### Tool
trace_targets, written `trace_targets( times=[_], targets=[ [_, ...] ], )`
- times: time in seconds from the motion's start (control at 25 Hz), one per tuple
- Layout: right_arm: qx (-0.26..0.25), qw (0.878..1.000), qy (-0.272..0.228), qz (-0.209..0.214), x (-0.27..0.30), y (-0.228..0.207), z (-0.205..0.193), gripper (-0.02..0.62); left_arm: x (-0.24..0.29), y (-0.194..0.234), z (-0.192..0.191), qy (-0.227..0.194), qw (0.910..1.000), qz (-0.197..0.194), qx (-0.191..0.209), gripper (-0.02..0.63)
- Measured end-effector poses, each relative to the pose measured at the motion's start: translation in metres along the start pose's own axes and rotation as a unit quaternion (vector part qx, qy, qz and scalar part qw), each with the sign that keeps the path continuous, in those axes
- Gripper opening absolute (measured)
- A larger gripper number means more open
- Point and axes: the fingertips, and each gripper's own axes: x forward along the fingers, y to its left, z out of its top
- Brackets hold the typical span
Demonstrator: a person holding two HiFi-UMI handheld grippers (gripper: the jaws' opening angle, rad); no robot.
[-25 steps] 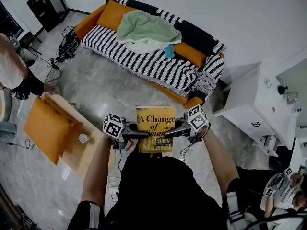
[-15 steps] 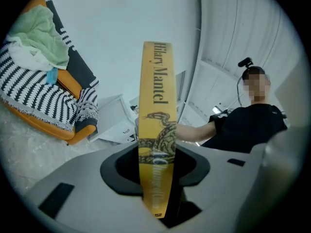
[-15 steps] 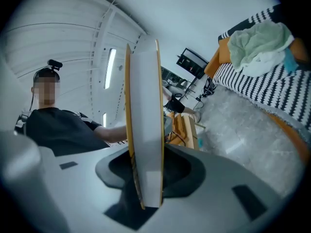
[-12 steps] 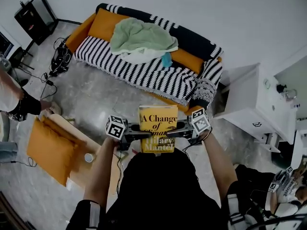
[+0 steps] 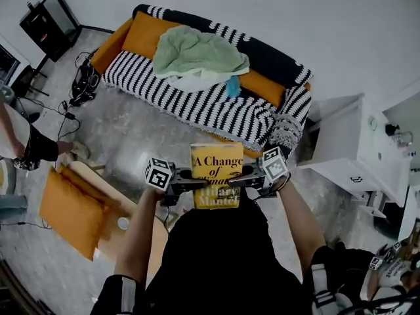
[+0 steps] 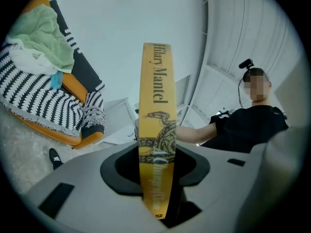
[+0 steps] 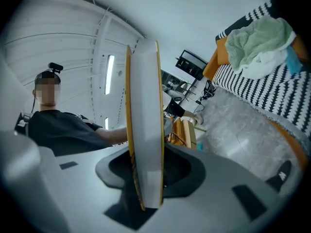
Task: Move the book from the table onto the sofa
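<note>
A thick yellow book [image 5: 216, 166] is carried flat in the air between both grippers, over the grey floor in front of the sofa [image 5: 197, 90]. My left gripper [image 5: 194, 183] is shut on its spine side, where the yellow spine [image 6: 156, 130] stands between the jaws. My right gripper [image 5: 237, 181] is shut on the opposite side, with the white page edge [image 7: 145, 144] clamped between its jaws. The sofa is orange with a black-and-white striped throw and a green cloth [image 5: 197, 51] on it.
A low wooden table [image 5: 108, 225] with an orange cushion [image 5: 69, 212] and a small cup [image 5: 123, 223] lies at the lower left. A white cabinet [image 5: 344, 153] stands right of the sofa. Cables [image 5: 82, 84] and another person's arm [image 5: 29, 146] are at the left.
The book and both grippers have moved away from the table toward the sofa; the table has slid further down-left in the head view. The grip on the book is unchanged.
</note>
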Motion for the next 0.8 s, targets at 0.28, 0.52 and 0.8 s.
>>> trace_targets(
  times=[0.28,0.52,0.8],
  targets=[
    [0.022,0.999,0.012,0.039,-0.038,-0.043,0.041,0.154,0.015,0.047,0.048,-0.02,0.9991,0.021,-0.029,0.149],
    [0.047,0.997,0.022,0.062,-0.084,-0.084,0.079,0.155,0.039,0.09,0.099,-0.044,0.9968,0.028,-0.062,0.149],
    [0.076,0.993,0.028,0.089,-0.135,-0.121,0.115,0.155,0.067,0.131,0.155,-0.088,0.9911,0.045,-0.09,0.149]
  ],
)
